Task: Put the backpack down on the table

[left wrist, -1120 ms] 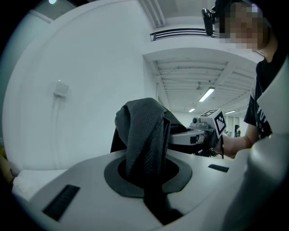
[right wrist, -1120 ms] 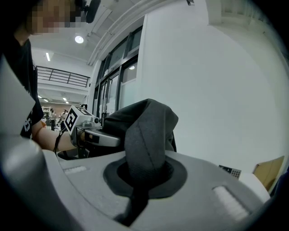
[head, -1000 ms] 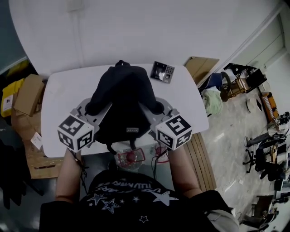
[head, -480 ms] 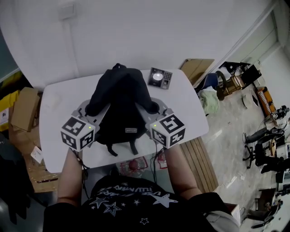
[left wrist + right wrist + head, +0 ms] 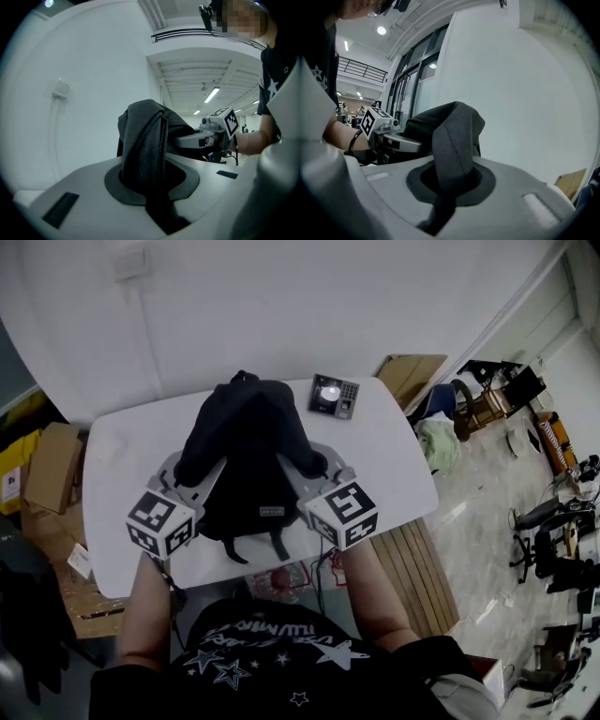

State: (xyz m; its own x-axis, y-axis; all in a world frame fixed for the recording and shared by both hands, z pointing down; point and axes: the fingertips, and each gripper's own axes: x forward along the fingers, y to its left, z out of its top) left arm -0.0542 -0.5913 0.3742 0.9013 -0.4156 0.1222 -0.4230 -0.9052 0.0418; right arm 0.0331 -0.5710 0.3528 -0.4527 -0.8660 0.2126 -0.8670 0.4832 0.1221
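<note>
**Caller:** Left gripper [image 5: 192,476] first: its jaws are pinched tight on the ribbed, woven left strap [image 5: 143,150]. The black backpack [image 5: 248,456] lies mid-table [image 5: 112,474], top toward the far edge, loose strap tails reaching the near edge.

**Analyst:** It looks landed, so this is the last beat of the set-down. It's soft, slumped fabric and should stay put.

**Caller:** Right gripper [image 5: 314,474] is clamped on the smoother right strap [image 5: 454,145].

**Analyst:** Next, both jaws need to part and back off toward the near edge without dragging the straps. The top is smooth, white and round-cornered, with a small keypad device [image 5: 334,395] at the far right corner, apart from the bag.
</note>
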